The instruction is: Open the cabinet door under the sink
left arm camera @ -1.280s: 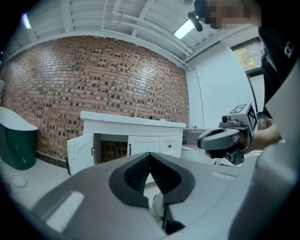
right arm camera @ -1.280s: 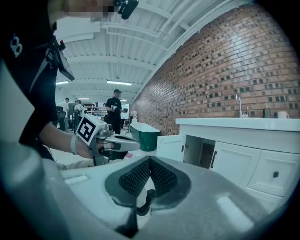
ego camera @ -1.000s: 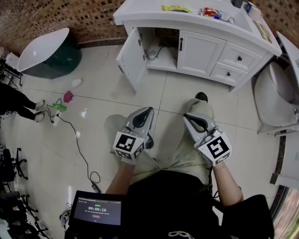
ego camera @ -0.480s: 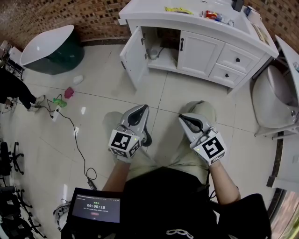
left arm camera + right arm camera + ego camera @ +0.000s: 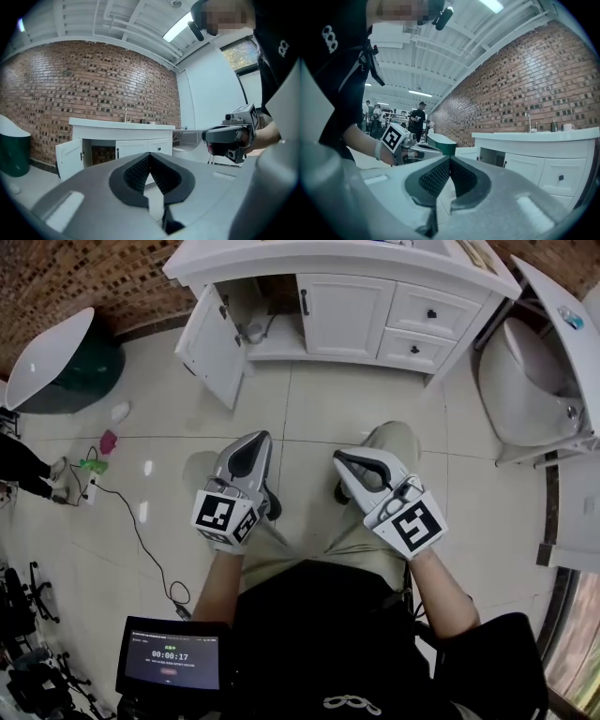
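The white sink cabinet [image 5: 342,268] stands at the top of the head view. Its left door [image 5: 211,341] is swung wide open, showing the dark compartment [image 5: 258,315] with pipework; the door beside it [image 5: 342,313] is closed. My left gripper [image 5: 255,439] and right gripper [image 5: 341,459] hover side by side over the floor tiles, well short of the cabinet. Both are shut and hold nothing. In the left gripper view the jaws [image 5: 150,158] meet in front of the open door [image 5: 69,158]. The right gripper view shows its jaws [image 5: 450,160] closed too.
A white and green tub [image 5: 56,357] sits at far left, and a white toilet [image 5: 530,381] at right. A cable [image 5: 141,531] and small items [image 5: 108,442] lie on the floor at left. Two drawers [image 5: 427,315] fill the cabinet's right side. A tablet [image 5: 169,652] hangs at my waist.
The cabinet has slid up and left in the head view. Both grippers have shifted slightly left and stay shut. The door stands open as before.
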The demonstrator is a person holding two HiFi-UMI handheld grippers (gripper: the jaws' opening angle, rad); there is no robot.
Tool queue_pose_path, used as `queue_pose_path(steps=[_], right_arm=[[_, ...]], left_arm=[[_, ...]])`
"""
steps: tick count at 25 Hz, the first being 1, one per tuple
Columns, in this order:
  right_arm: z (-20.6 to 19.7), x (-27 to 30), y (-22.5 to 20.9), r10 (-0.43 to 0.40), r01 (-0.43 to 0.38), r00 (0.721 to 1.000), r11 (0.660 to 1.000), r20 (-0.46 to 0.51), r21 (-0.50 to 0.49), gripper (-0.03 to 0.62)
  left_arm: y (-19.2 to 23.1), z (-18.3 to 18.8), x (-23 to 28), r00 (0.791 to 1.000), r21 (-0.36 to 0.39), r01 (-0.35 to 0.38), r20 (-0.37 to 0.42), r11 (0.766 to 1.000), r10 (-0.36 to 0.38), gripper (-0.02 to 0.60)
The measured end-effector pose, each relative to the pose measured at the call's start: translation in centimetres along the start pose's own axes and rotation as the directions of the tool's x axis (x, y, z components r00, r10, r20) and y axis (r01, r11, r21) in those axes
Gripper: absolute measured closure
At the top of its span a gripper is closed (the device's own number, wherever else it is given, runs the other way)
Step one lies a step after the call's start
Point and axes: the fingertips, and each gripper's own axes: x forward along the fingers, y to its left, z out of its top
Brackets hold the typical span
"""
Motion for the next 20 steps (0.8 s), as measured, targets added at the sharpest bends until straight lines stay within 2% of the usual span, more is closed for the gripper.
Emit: queue_pose_path(steps=[8,20], right_arm=[[0.1,-1.2,-1.4,-0.024,0.022,0.999,0.997,0.023,0.072,0.603],[-0.1,-0.4,-0.6,0.0,-0.001,1.0,0.998,0.004,0.069,0.603]], left_arm=[[-2.0,-0.9,1.6,0.999,-0.019,0.043,-0.013,0.999,-0.044,0.566],[-1.3,-0.9,0.5,0.999,-0.02,0.03,-0.014,0.999,-0.03,0.566]])
